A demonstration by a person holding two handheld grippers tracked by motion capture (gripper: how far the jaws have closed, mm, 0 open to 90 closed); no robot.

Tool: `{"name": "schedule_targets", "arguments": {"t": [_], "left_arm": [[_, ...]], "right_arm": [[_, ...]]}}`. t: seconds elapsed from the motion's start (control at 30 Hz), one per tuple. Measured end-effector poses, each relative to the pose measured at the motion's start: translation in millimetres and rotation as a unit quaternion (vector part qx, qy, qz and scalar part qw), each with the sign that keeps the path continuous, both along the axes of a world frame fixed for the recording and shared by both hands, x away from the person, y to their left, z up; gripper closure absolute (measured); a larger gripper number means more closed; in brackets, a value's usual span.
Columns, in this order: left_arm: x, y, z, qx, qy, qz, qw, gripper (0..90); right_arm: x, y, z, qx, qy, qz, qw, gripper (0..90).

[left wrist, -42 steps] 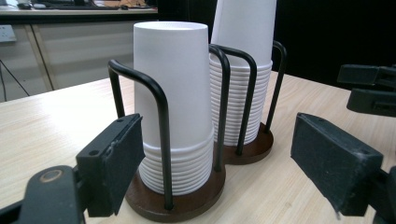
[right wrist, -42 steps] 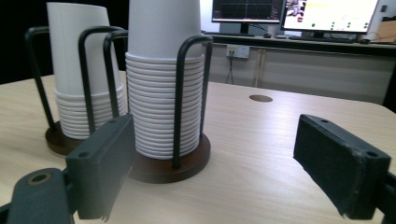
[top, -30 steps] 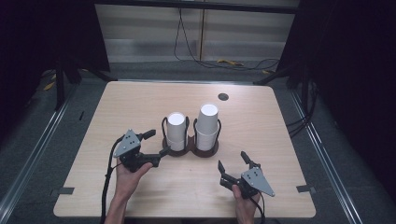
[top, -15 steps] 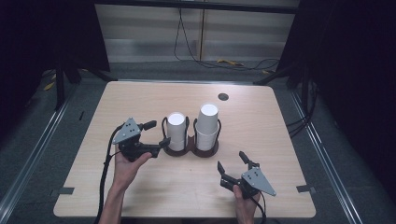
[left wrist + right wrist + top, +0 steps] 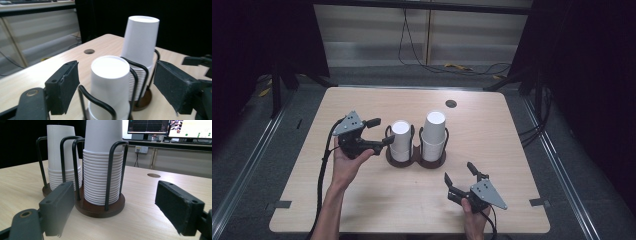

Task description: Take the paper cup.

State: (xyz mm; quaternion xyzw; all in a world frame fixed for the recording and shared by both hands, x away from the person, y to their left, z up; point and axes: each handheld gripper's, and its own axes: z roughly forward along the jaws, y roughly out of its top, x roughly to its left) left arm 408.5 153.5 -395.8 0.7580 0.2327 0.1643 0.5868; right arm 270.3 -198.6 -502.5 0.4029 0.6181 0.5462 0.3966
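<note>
Ahead of the left gripper (image 5: pixel 377 131), the shorter stack of white paper cups (image 5: pixel 401 141) is seen in its black wire holder (image 5: pixel 416 159), and the gripper's jaws are held to either side of the stack's top without touching it. Those jaws have just been closing and are still parted, with the top cup between them in the left gripper view but not pressed. The bottom of this stack is cut off by the lower edge of that view, so the base is not seen there. Behind it and slightly to the right, the taller stack (image 5: pixel 140 47) is partly hidden by the wire loops and by the nearer cup.

Farther from the holder, the right gripper (image 5: pixel 460 176) is held low over the table (image 5: pixel 512 135), well apart from the cups; its jaws have also just been closing, and nothing is held between them. In the right gripper view the top of the taller stack is cut off by the upper edge.

A small round hole (image 5: pixel 451 103) is seen in the tabletop beyond the holder. Monitors (image 5: pixel 170 127) are seen past the table's far edge in the right gripper view, their contents too small to be read.
</note>
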Motion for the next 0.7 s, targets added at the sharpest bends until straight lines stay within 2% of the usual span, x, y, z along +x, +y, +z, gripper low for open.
{"name": "schedule_targets", "arguments": {"t": [0.07, 0.13, 0.2, 0.23, 0.33, 0.4, 0.5, 0.7], "left_arm": [[3.0, -3.2, 2.2, 0.021, 0.003, -0.003, 0.9998, 20.4], [6.7, -6.3, 3.8, 0.03, 0.004, -0.013, 0.9994, 22.8], [10.3, -8.6, 7.2, 0.049, 0.008, -0.019, 0.9986, 24.4], [11.9, -9.7, 8.6, 0.05, 0.013, -0.027, 0.9983, 24.3], [16.2, -12.8, 12.9, 0.072, 0.017, -0.035, 0.9966, 24.2], [20.2, -14.2, 15.8, 0.077, 0.025, -0.043, 0.9958, 24.2], [26.8, -18.1, 19.7, 0.096, 0.044, -0.055, 0.9929, 24.2], [34.5, -26.0, 23.8, 0.133, 0.055, -0.063, 0.9876, 24.4]], "right_arm": [[0.0, -0.2, -0.1, -0.001, -0.001, 0.001, 1.0, 15.9], [0.4, 0.0, 0.0, -0.001, -0.001, 0.001, 1.0, 16.0], [0.6, 0.3, 0.0, -0.001, 0.0, -0.001, 1.0, 16.1], [0.7, 0.4, 0.0, -0.001, 0.0, -0.001, 1.0, 16.1], [0.6, 0.8, 0.3, -0.005, 0.003, 0.002, 1.0, 16.1], [0.7, 1.3, 0.3, -0.005, 0.003, 0.0, 1.0, 16.1], [1.0, 1.2, 0.2, -0.005, 0.002, 0.002, 1.0, 16.2], [1.6, 2.1, 0.6, -0.011, 0.007, 0.003, 0.9999, 16.3]]}}
